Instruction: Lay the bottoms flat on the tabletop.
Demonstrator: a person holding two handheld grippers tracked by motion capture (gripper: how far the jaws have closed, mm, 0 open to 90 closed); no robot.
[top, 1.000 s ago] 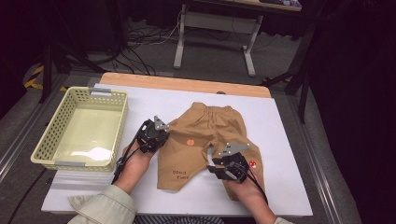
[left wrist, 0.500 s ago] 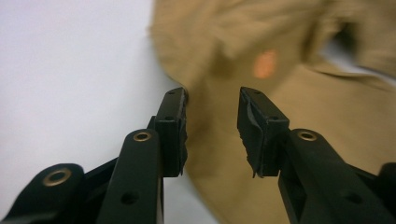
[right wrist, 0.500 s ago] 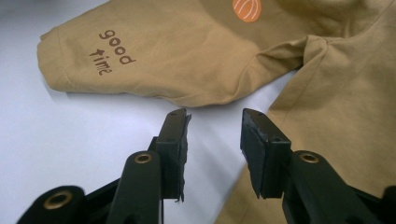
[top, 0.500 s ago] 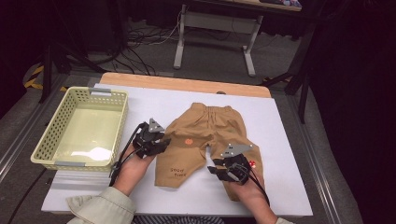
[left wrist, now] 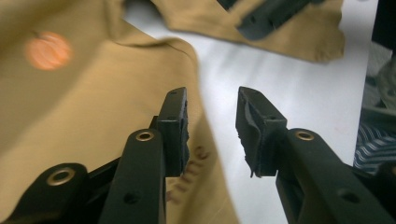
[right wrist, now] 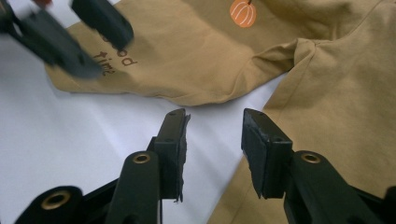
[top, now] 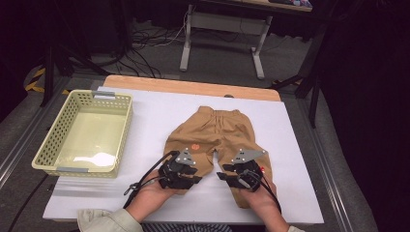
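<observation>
Tan child's trousers (top: 218,129) lie flat on the white table (top: 145,121), waistband far, legs spread towards me. An orange pumpkin print (top: 192,146) (left wrist: 48,50) (right wrist: 243,12) marks the left leg, and brown lettering (right wrist: 114,58) runs near its hem. My left gripper (top: 192,175) (left wrist: 212,100) hovers over that leg's inner edge. Its jaws have just been opening and nothing is pinched between them. My right gripper (top: 226,174) (right wrist: 215,116) is open over the gap between the legs, beside the right leg's inner edge.
A pale yellow perforated basket (top: 48,140) stands at the left of the table. A wooden strip (top: 188,87) runs along the far edge. Beyond it are desk legs (top: 186,43) and cables on the floor. White table shows to the right of the trousers.
My left gripper let go of the left trouser leg and moved right and nearer to me. The legs, overlapped before, now lie apart. The right gripper stayed put.
</observation>
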